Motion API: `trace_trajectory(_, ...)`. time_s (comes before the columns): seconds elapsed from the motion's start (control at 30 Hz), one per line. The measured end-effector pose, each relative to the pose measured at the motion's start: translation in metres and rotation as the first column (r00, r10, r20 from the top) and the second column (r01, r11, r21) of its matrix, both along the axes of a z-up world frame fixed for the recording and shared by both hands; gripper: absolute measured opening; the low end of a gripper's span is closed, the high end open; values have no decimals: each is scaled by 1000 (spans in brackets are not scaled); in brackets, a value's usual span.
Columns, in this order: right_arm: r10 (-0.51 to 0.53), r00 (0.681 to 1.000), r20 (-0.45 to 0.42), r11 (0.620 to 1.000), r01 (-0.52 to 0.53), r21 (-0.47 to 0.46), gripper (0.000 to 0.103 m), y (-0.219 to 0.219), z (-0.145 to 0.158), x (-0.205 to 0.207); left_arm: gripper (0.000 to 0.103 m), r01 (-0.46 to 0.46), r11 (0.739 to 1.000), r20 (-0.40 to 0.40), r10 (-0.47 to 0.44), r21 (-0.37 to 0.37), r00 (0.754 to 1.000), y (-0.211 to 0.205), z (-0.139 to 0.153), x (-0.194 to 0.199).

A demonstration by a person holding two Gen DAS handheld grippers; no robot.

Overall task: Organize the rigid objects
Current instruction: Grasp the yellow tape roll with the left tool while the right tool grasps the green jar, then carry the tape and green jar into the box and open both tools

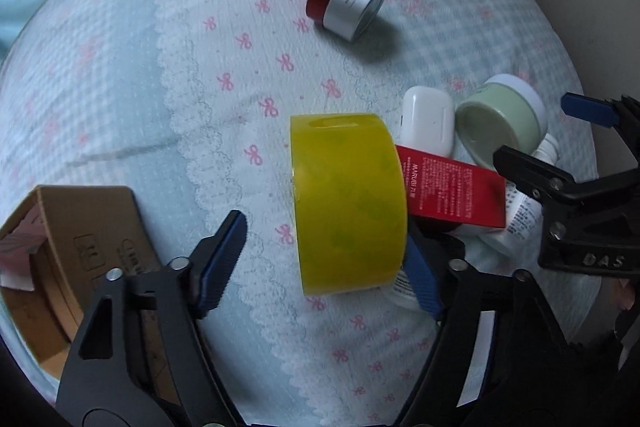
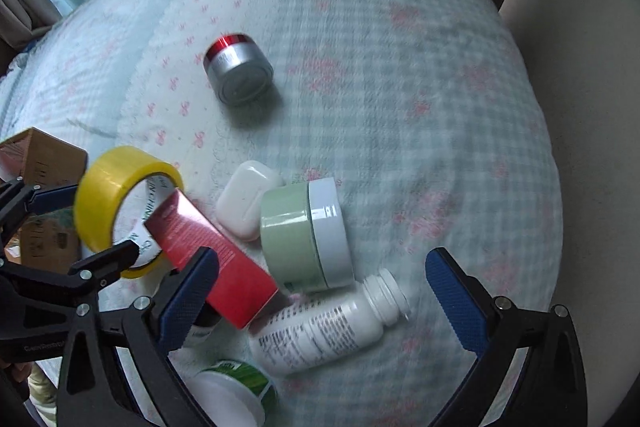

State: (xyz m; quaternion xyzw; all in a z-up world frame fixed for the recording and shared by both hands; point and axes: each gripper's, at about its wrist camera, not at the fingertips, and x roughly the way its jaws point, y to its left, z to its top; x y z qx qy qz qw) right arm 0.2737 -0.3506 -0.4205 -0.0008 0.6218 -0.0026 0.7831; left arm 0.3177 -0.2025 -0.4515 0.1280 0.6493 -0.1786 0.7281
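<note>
Status — sorting barely begun, by the look of it: every item lies loose on the checked bedspread [image 2: 400, 107], and nothing of the lot can be seen in the cardboard box [image 1: 80, 227] at the near left, though its inside is only partly in view. Item in hand: roll of yellow tape [image 1: 348, 203], standing on edge in the middle of the spread, between the fingers of the left gripper [image 1: 328, 259]; the jaws are part-spread, the right pad at or against the roll's side, the left pad clear of it — no pinch yet. The roll is glossy, translucent yellow, with a white printed core showing in the right wrist view; its right face leans on the red carton [image 2: 212, 259]. Remaining pile, just right of the tape: white earbud case [image 2: 248, 201], green jar with pale lid [image 2: 304, 235] on its side, white pill bottle [image 2: 324, 327], green-labelled tub [image 2: 236, 391]. Apart, farther off: red-and-silver jar [image 2: 236, 69], on its side. Right gripper [image 2: 320, 299] — spread wide above the pill bottle, holding nothing.
</note>
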Motion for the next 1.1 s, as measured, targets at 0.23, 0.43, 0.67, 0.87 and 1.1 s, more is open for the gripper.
trace_trajectory(0.23,9,996,-91,1000,-9,9,58,2,-34,18,37,44,999,-38,-45,-32,998,-1,-15,1)
trace_trajectory(0.43,24,990,-142,999,-28,-23,42,7,-42,22,37,46,998,-30,-47,-34,998,0,-9,2)
trace_trajectory(0.67,-20,993,-113,1000,18,-22,42,1,-24,23,37,16,999,6,-15,-32,1000,10,13,12)
trace_trajectory(0.87,-38,997,-66,999,36,-24,41,-2,18,14,37,-10,998,69,14,-68,998,25,55,-1)
trace_trajectory(1.1,-23,1000,5,1000,23,-16,41,14,94,-10,37,-20,993,175,40,-113,984,51,148,-24)
